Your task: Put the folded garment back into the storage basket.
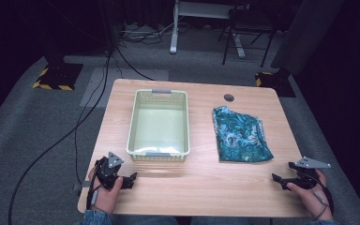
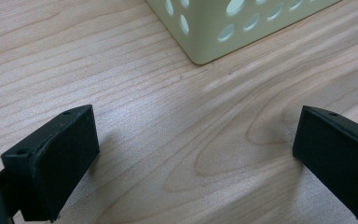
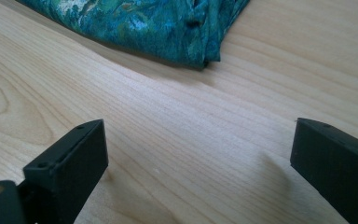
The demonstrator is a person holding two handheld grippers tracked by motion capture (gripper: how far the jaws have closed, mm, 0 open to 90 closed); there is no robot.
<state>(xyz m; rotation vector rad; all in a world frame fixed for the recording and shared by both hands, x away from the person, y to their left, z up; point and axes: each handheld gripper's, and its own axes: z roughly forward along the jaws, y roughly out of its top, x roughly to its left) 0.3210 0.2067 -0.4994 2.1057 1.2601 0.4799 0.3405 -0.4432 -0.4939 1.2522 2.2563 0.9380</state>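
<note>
A pale yellow plastic basket (image 1: pixel 159 123) with perforated walls stands empty on the left half of the wooden table; its near corner (image 2: pixel 205 51) shows in the left gripper view. A folded teal patterned cloth (image 1: pixel 240 135) lies to its right, and its near edge (image 3: pixel 168 32) appears in the right gripper view. My left gripper (image 1: pixel 130 180) rests near the front left edge, just short of the basket, open with nothing between its jaws (image 2: pixel 193 154). Near the front right corner my right gripper (image 1: pixel 277 180) stands open and empty (image 3: pixel 198 158), a little short of the cloth.
The wooden table (image 1: pixel 201 183) has a dark round grommet (image 1: pixel 228 97) at the back right. Cables (image 1: pixel 82 112) run over the grey carpet to the left. Desk legs and a chair (image 1: pixel 243 35) stand behind the table.
</note>
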